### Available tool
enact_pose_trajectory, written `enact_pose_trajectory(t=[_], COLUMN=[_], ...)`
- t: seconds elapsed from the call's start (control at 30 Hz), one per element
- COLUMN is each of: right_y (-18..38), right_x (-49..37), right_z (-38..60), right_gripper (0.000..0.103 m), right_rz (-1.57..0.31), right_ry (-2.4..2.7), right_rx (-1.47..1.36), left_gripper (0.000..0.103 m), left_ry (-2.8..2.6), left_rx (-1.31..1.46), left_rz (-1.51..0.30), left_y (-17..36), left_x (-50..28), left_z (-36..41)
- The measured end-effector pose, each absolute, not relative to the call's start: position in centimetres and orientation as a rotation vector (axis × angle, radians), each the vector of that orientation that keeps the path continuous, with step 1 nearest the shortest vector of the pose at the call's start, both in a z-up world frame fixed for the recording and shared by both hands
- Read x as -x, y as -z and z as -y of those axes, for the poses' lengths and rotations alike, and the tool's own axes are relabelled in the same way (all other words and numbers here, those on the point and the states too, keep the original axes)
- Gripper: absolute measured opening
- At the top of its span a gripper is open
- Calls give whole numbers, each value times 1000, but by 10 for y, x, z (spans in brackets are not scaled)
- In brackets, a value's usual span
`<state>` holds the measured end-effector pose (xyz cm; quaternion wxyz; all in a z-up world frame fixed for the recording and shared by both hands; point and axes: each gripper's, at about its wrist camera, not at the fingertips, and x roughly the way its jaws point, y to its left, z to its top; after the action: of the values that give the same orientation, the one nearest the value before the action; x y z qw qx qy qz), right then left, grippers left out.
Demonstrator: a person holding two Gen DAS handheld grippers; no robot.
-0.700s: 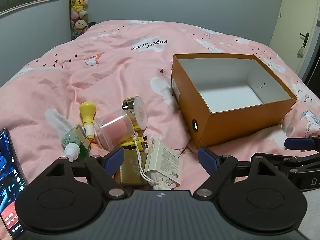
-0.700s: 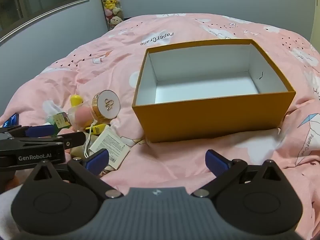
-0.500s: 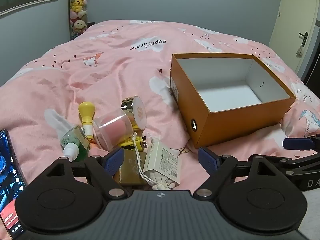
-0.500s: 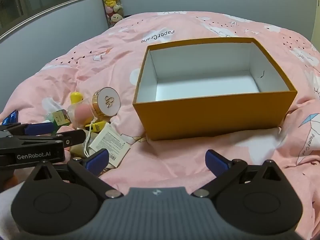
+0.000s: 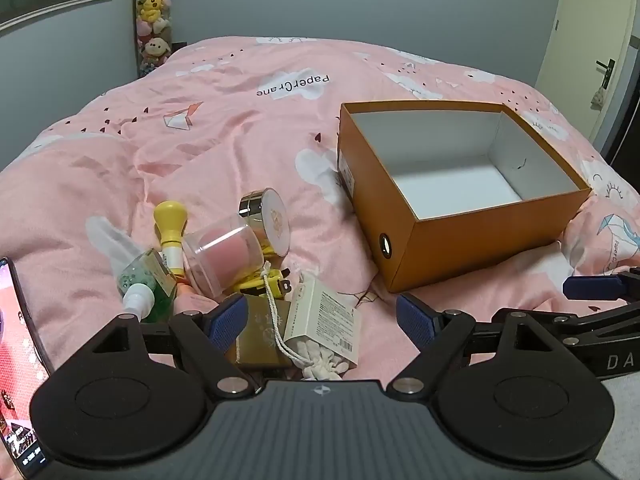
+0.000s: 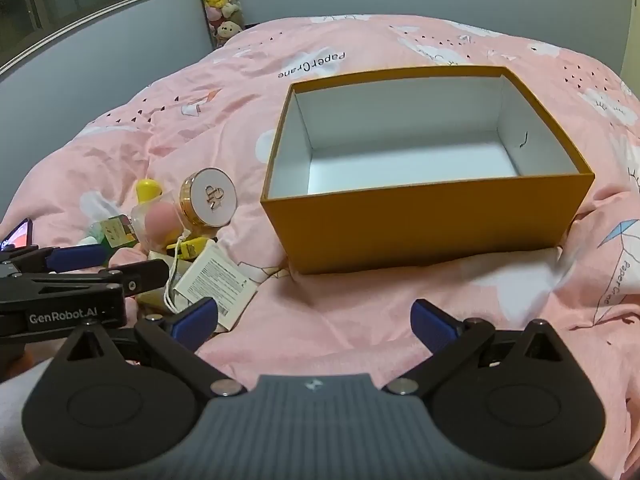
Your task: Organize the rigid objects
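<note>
Hovering over a pink bed (image 5: 224, 148), both tongs gape with nothing between them.
Left tongs (image 5: 320, 318) and right tongs (image 6: 314, 318) hang near the orange box (image 6: 432, 220); small items (image 5: 224, 252) cluster left of it.

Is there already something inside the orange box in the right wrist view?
No, the orange box shows only its bare white floor and walls, while the small items lie in a pile on the pink duvet to its left.

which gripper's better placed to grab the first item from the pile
Left, probably. The left gripper is open right over the pile, while the right gripper faces bare quilt before the box.
</note>
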<state>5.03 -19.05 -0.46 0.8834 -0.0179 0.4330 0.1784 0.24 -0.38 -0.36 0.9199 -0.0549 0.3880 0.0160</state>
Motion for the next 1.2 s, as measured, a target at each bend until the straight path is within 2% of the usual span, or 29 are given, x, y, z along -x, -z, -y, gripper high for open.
enact_pose_trajectory(t=[1.2], right_y=[10], right_x=[-55], right_z=[193], right_gripper=[101], right_rz=[-959], right_ry=[-352], right_rx=[7], left_gripper=[98], left_ry=[-22], left_rx=[106], left_rz=[-817], left_y=[5], left_x=[-1], left_z=[8])
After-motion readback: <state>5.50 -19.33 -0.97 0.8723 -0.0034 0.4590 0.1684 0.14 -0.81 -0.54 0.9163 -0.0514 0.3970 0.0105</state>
